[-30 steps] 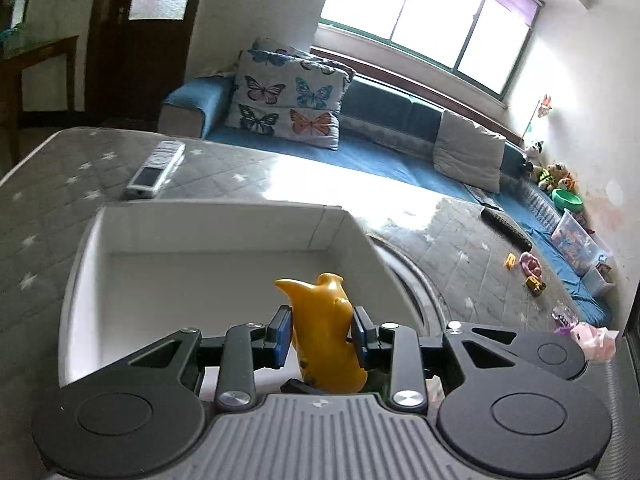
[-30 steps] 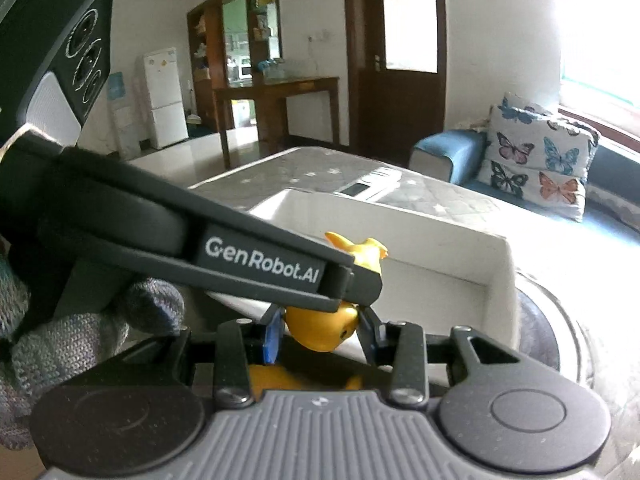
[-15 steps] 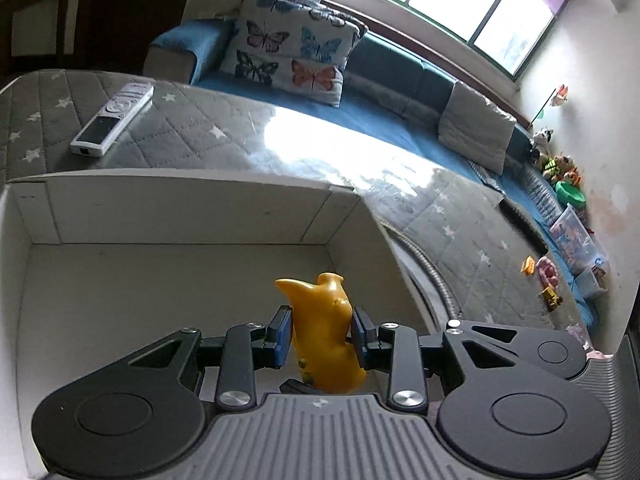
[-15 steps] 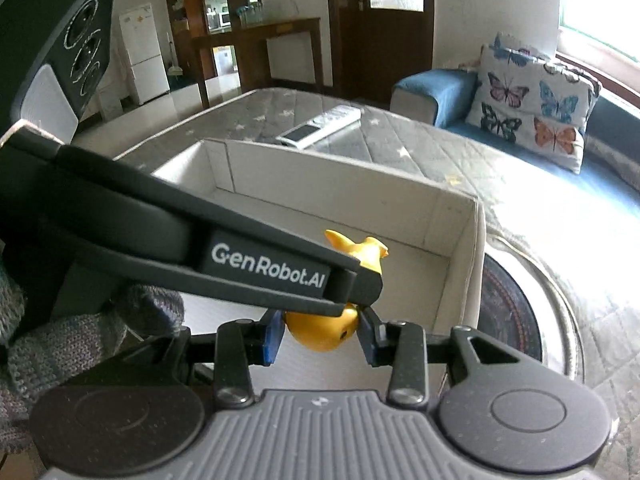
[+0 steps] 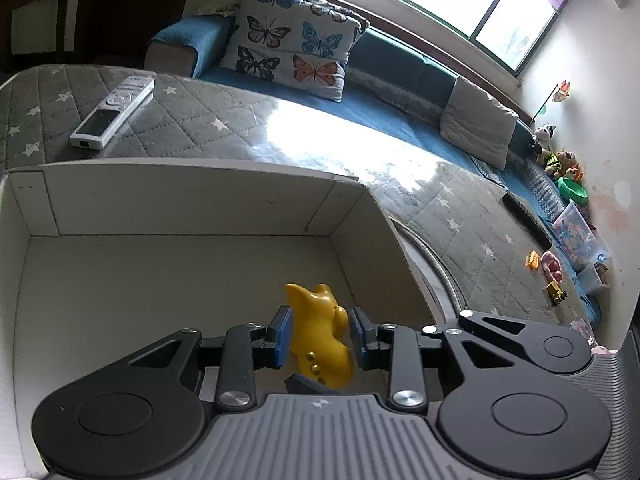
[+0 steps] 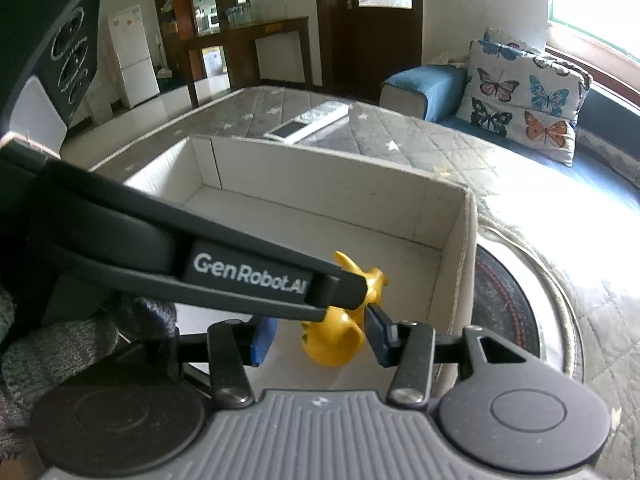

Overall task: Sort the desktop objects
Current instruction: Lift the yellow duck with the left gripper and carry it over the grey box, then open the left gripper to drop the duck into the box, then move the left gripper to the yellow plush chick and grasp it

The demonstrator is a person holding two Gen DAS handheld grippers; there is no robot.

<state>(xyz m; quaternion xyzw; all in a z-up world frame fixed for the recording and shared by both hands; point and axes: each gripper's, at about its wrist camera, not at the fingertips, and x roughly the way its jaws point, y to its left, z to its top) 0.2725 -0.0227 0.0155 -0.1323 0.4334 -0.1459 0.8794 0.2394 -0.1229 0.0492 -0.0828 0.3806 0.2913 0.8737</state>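
A yellow toy duck (image 5: 320, 336) lies between the fingers of my left gripper (image 5: 320, 338), low inside a white cardboard box (image 5: 192, 204). The left jaws stand slightly apart, with gaps on both sides of the duck. In the right wrist view the duck (image 6: 340, 332) sits between the pads of my right gripper (image 6: 320, 338), whose jaws are spread wide. The left gripper's black arm (image 6: 248, 272) crosses over the duck there. The box's far wall (image 6: 320, 176) is bare.
A white remote control (image 5: 114, 110) lies on the grey quilted table beyond the box. A round woven mat (image 6: 516, 304) lies right of the box. A blue sofa with butterfly cushions (image 5: 292, 48) is behind. Small toys (image 5: 550, 272) lie at the far right.
Both grippers lowered the duck into the box. Both sets of jaws have opened; the duck has tipped and sits lower between them.
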